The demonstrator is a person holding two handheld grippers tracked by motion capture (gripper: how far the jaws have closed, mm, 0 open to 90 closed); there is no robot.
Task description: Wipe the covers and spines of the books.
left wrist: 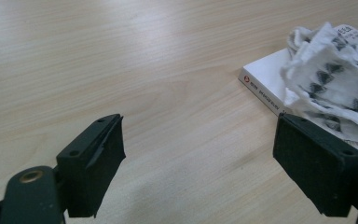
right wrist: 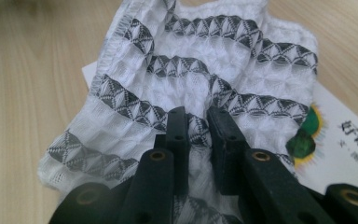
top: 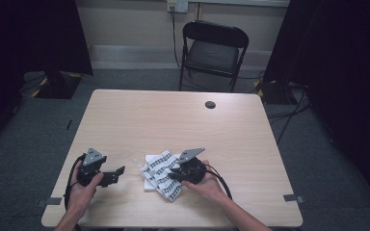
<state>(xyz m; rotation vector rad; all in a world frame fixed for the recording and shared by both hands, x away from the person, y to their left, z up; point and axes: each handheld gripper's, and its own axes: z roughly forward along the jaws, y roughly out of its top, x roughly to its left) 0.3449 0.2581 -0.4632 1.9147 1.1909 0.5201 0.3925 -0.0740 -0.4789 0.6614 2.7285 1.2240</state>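
A white waffle cloth (top: 160, 172) with black triangle stripes lies crumpled on a white book (top: 149, 185) near the table's front edge. My right gripper (top: 172, 176) comes in from the right, jaws pinched on a fold of the cloth (right wrist: 205, 56); the right gripper (right wrist: 198, 116) view shows fabric squeezed between its jaws and the book's cover (right wrist: 345, 128) beneath. My left gripper (top: 120, 171) hovers left of the cloth, apart from it. In the left gripper (left wrist: 198, 158) view the jaws stand wide open over bare wood, with the book (left wrist: 263, 79) and cloth (left wrist: 331, 79) ahead at the right.
The light wooden table (top: 173, 120) has a dark round cable hole (top: 210, 104) near its far edge. A black folding chair (top: 214, 48) stands behind the table. Dark screens flank both sides, and cables run across the floor on the right.
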